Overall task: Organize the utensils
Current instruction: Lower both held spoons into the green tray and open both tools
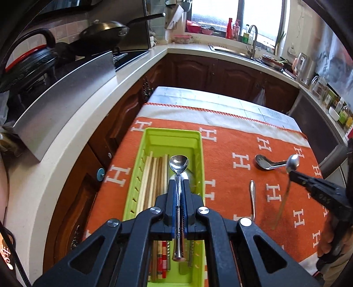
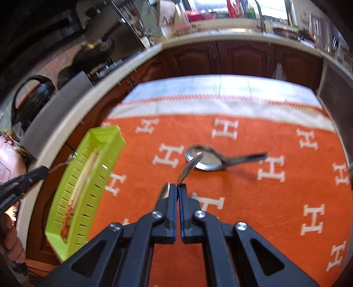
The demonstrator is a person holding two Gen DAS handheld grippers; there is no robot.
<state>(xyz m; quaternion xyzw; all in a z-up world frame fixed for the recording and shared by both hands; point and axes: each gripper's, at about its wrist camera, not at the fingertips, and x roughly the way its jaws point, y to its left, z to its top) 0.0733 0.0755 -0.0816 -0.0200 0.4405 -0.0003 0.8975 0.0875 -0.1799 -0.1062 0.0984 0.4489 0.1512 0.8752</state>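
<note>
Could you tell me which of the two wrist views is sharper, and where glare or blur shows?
Left wrist view: sharp; the spoon in the left gripper is crisp, the window blown out. Right wrist view: motion-blurred; the ladle on the orange cloth and the green tray smear.

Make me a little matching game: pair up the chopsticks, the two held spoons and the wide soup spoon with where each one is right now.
Things:
1. chopsticks
2. twisted-handle spoon
3. soup spoon
4. slim spoon

Places:
A. clamped in the right gripper, above the cloth
B. lying loose on the orange cloth
C. lying inside the green tray
D. clamped in the left gripper, over the tray

Pairs: 1-C, 2-D, 3-B, 4-A
</note>
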